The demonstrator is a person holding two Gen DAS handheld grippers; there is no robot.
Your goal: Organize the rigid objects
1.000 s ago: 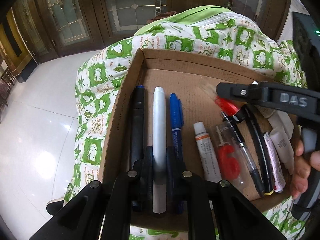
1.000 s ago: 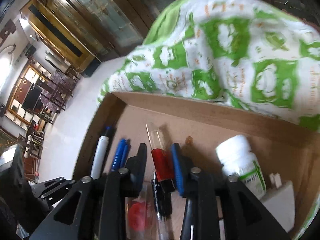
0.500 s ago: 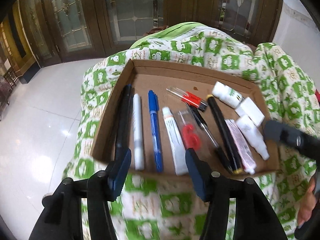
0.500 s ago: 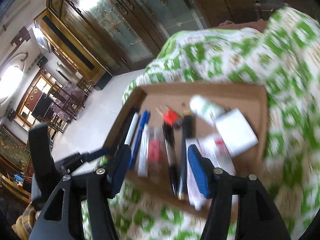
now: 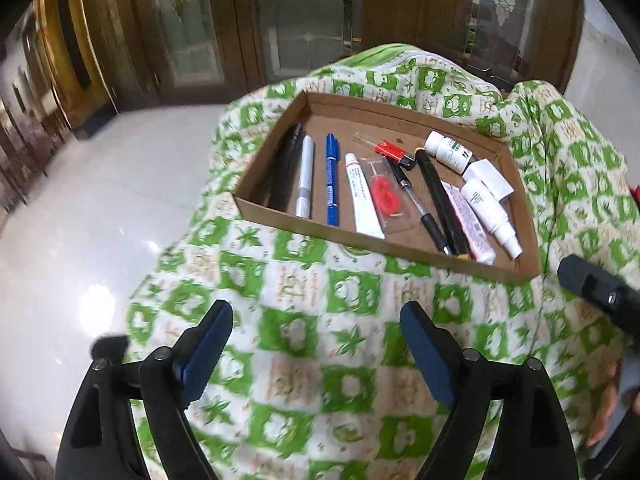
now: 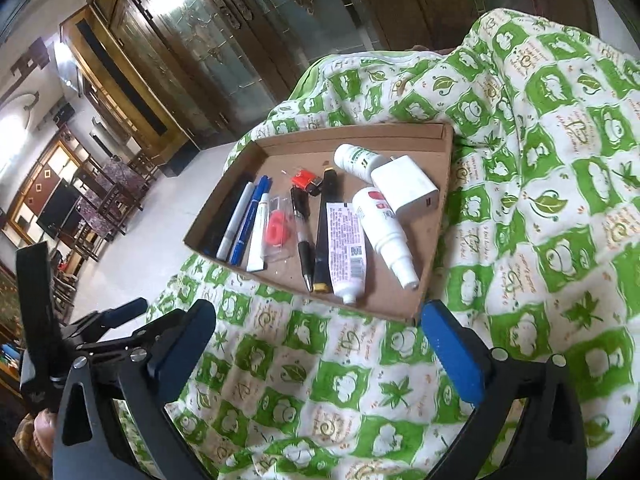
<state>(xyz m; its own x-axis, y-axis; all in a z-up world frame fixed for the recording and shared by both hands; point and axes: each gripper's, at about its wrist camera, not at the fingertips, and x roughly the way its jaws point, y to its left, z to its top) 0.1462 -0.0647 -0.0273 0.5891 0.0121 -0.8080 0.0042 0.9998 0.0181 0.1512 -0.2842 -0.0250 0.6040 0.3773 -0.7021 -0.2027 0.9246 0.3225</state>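
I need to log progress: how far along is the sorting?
Looks nearly done: pens, tubes and bottles lie side by side in the cardboard tray. Nothing in hand: left claw and right claw are open, over the blanket. Nothing visibly left outside.

From my left wrist view my right gripper (image 5: 600,294) runs off the frame's right edge, its fingertips unseen, and the print on the white pill bottle (image 5: 446,151) is too small to read.
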